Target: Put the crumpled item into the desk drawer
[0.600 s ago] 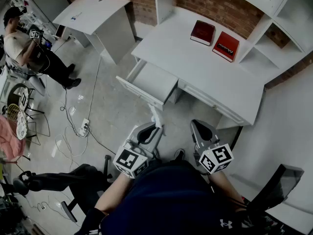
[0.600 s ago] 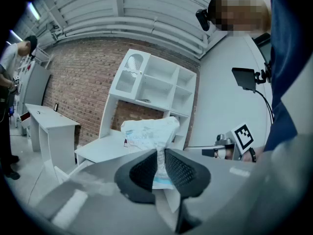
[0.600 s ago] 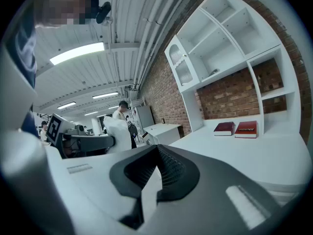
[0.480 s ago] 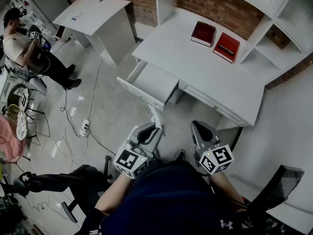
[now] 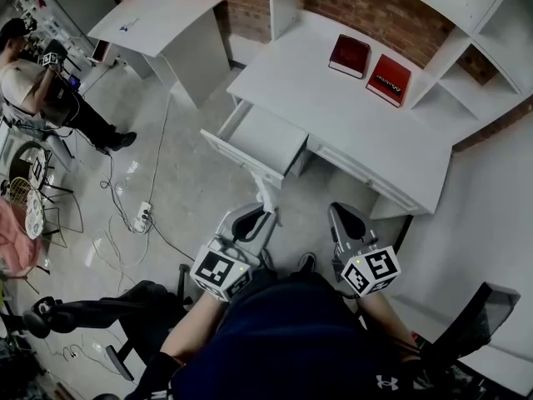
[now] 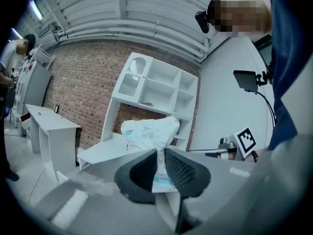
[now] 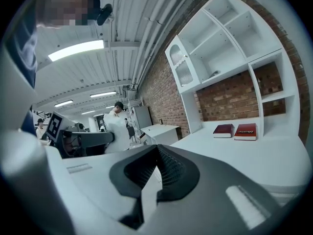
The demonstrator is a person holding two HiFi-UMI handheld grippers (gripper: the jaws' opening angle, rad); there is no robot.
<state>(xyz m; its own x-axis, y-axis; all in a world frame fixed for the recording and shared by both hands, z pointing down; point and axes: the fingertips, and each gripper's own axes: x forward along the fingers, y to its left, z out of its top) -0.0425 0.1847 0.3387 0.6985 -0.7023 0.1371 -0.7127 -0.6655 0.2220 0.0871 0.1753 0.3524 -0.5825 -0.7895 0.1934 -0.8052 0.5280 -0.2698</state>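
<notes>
The desk [image 5: 333,115] is white, left book [image 5: 347,55] maroon, right book [image 5: 389,79] red, crumpled item [image 6: 149,133] white with blue print.

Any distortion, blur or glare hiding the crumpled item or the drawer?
Head view: evenly lit and sharp, the open drawer reads clearly. Left gripper view: strong fisheye with dark corners, near housing soft, but the crumpled item pinched in the left claw is legible. Right gripper view: same fisheye, ceiling light bright, with nothing washed out.

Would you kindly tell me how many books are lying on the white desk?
2. A dark red book lies at the back of the desk, and a brighter red book lies just to its right. None appears hidden.
</notes>
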